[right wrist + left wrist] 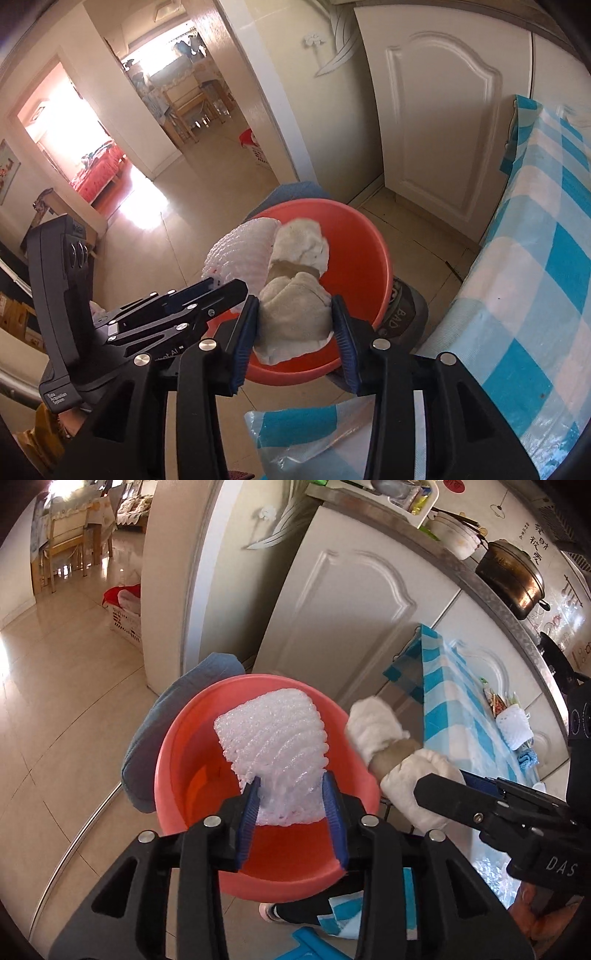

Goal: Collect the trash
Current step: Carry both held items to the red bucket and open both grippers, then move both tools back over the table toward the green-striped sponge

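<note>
The left gripper (291, 794) sits part open with a foam net (271, 734) between its pads, which touch it loosely at most. The right gripper (293, 319) is likewise part open around a crumpled tissue wad (295, 302); whether either piece is gripped or already slipping free cannot be told. Both hang over the red basin (177, 775) on the floor beside a checked tablecloth (535, 277). The step looks like the drop: next, the jaws need to spread wider so both pieces fall inside.
</note>
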A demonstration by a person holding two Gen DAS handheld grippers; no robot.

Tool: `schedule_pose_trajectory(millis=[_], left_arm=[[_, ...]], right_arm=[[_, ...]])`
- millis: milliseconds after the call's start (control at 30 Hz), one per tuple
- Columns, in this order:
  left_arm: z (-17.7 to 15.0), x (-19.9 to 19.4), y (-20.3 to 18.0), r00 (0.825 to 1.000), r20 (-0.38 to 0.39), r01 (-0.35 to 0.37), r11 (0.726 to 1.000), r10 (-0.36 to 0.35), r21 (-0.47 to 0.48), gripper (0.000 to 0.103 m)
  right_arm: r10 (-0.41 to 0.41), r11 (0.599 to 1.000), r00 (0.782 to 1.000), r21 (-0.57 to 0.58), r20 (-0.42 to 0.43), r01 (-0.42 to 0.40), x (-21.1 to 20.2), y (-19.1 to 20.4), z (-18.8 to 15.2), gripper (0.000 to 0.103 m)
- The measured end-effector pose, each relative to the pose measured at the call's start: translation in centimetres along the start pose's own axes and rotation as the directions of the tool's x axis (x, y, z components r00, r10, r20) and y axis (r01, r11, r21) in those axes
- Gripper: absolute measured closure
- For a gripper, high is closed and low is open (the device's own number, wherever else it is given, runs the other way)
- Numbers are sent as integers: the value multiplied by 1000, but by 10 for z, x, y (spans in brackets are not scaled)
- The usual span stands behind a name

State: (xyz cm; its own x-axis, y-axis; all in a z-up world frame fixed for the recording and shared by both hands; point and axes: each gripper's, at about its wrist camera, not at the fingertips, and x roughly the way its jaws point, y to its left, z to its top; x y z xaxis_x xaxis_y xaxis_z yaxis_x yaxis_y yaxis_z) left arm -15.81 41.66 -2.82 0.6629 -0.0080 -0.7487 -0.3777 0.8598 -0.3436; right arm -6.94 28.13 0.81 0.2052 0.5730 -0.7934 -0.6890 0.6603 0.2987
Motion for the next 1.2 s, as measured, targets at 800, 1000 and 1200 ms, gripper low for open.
schedule_pose_trajectory(millis=[800, 1000, 1200], left_arm=[[7, -45, -42, 982, 183, 51, 999, -52, 7, 14], [13, -54, -117, 983, 163, 54, 984, -82, 167, 14], [11, -53, -200, 981, 114, 110, 940, -154, 324, 14]], right_arm=[[-33, 958, 894, 268, 448, -99, -162, -124, -49, 11], [-105, 926, 824, 358, 557, -123, -214, -176, -72, 10], [-258, 851, 742, 509, 619, -128, -271, -251, -113, 10]])
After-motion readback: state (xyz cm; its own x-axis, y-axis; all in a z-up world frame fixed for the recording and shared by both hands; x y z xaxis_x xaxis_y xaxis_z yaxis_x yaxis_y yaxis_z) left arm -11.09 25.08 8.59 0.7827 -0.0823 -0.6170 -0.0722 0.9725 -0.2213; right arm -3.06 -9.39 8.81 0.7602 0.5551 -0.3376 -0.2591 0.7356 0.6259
